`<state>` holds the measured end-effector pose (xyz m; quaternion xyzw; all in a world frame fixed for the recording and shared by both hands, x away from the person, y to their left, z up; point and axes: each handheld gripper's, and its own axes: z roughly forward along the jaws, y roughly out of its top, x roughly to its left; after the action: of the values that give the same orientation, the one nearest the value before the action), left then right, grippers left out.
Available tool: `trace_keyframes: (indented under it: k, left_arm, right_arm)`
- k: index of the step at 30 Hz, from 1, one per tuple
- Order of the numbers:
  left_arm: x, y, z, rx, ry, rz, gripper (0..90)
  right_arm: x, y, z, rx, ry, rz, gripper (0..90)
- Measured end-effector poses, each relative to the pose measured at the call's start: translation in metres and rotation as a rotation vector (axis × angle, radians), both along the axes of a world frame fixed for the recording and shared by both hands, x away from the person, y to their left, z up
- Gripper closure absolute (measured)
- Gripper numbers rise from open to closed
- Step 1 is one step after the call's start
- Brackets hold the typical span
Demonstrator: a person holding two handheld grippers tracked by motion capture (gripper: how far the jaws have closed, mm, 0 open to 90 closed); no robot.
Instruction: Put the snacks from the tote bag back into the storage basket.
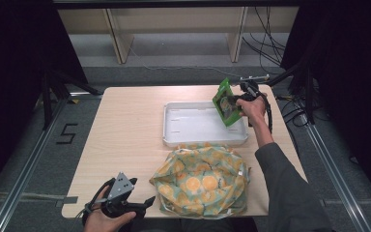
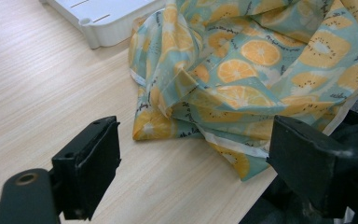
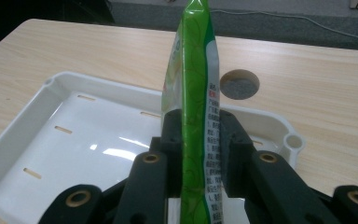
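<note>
**A:** What did the right gripper (image 1: pixel 239 100) have, and where was it?

**B:** It was clenched on a green snack pouch (image 3: pixel 195 107), jaws pressing flat on both faces. The pouch rose upright from between the jaws, edge-on to that gripper's camera. A white tray (image 3: pixel 70 140) lay just below and ahead of the gripper; from the high view the pouch (image 1: pixel 226 102) hung over the tray's right end.

**A:** And the other hand?

**B:** The left gripper (image 2: pixel 193 163) was released, jaws standing wide apart and holding nothing, low over the tabletop (image 2: pixel 37 88). A fruit-print fabric bag (image 2: pixel 261 60) lay crumpled just ahead of it, one corner reaching between the jaws without touching either.

**A:** How would setting the pouch down go well?

**B:** I judged it best to lower the pouch until its bottom edge met the tray floor, then tip it flat before letting go, since a thin pouch dropped upright would likely topple or slide. It also looked wise to shift inward from the tray's rim (image 1: pixel 245 137), so the pouch wouldn't land across the edge. The left gripper seemed well apart from the tray and out of the way.
</note>
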<state>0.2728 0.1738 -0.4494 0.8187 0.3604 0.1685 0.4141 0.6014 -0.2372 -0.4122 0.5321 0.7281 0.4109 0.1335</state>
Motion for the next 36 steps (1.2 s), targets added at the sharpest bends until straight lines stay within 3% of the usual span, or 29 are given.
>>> trace_keyframes:
  k: [1,2,4,5,6,7,9,11,13,14,15,17,19,20,21,22,23,26,27,28,33,34,36]
  left_arm:
    - [0.0,0.0,0.0,-0.001,-0.001,0.0,15.9]
    - [0.0,0.0,0.0,-0.001,-0.001,-0.001,15.9]
    - [0.0,-0.001,0.0,0.001,-0.001,-0.002,15.9]
    - [0.0,-0.001,0.0,0.001,0.0,-0.002,15.9]
    - [0.0,-0.001,0.0,0.001,0.0,-0.002,15.9]
    - [0.0,-0.001,0.0,0.0,0.0,-0.002,15.9]
    - [0.0,-0.001,0.0,0.0,0.0,-0.003,15.9]
    - [0.0,-0.001,0.0,-0.005,-0.007,-0.002,15.9]
    - [-0.001,-0.001,0.0,-0.003,-0.006,0.0,15.9]
    - [0.0,-0.001,0.0,-0.004,-0.004,-0.004,15.9]
    - [-0.001,-0.002,-0.001,-0.023,-0.009,0.01,15.9]
    - [-0.001,-0.002,-0.001,-0.02,-0.008,0.007,15.9]
    - [-0.001,-0.001,0.0,-0.009,-0.002,0.003,15.9]
    - [-0.001,0.0,-0.001,-0.01,-0.001,0.001,15.9]
    - [-0.001,0.0,0.0,-0.003,-0.002,0.0,15.9]
    - [-0.002,0.0,0.0,-0.006,0.001,0.009,15.9]
    - [-0.002,0.001,0.0,-0.013,0.007,0.013,15.9]
    - [-0.002,0.001,0.0,-0.018,0.0,0.014,15.9]
    - [-0.002,0.001,-0.001,-0.027,-0.003,0.015,15.9]
    - [-0.002,0.001,-0.001,-0.026,-0.003,0.015,15.9]
    - [-0.003,0.0,-0.001,-0.031,0.008,0.019,15.9]
    - [-0.002,0.001,-0.001,-0.011,0.005,0.011,15.9]
    - [-0.002,0.002,-0.001,-0.005,0.003,0.007,15.9]
  right_arm:
    - [0.001,-0.002,0.0,-0.005,0.006,0.02,75.7]
    - [0.003,-0.002,-0.001,-0.041,-0.006,0.008,75.6]
    - [0.003,0.0,-0.002,-0.029,0.0,-0.014,75.6]
    - [0.002,0.003,-0.002,-0.003,0.026,-0.033,75.6]
    - [0.005,0.0,-0.003,-0.032,0.0,-0.006,75.6]
    - [0.004,0.0,-0.002,-0.037,0.026,-0.012,75.6]
    - [0.006,0.0,-0.005,-0.045,0.013,-0.009,75.6]
    - [0.005,0.006,-0.004,0.01,0.057,-0.057,75.6]
    - [0.007,0.006,-0.007,0.011,0.049,-0.06,75.6]
    - [0.009,0.003,-0.007,-0.029,0.039,-0.044,75.6]
    - [0.01,0.004,-0.009,-0.02,0.041,-0.038,75.5]
    - [0.01,0.004,-0.008,-0.032,0.045,-0.041,75.5]
    - [0.013,0.005,-0.013,-0.026,0.012,-0.041,75.5]
    - [0.014,0.006,-0.016,0.017,0.005,-0.048,75.4]
    - [0.014,0.006,-0.016,0.015,0.015,-0.048,75.3]
    - [0.017,0.003,-0.018,-0.012,-0.015,-0.025,75.3]
    - [0.016,0.004,-0.016,-0.024,0.024,-0.038,75.2]
    - [0.013,0.007,-0.015,0.023,0.095,-0.082,75.0]
    - [0.016,0.004,-0.017,-0.013,0.047,-0.053,74.8]
    - [0.017,0.003,-0.017,-0.016,0.038,-0.047,74.8]
    - [0.018,0.003,-0.019,-0.022,0.034,-0.061,74.2]
    - [0.016,0.004,-0.017,0.0,0.08,-0.074,74.1]
    - [0.016,0.004,-0.017,-0.014,0.072,-0.079,73.6]
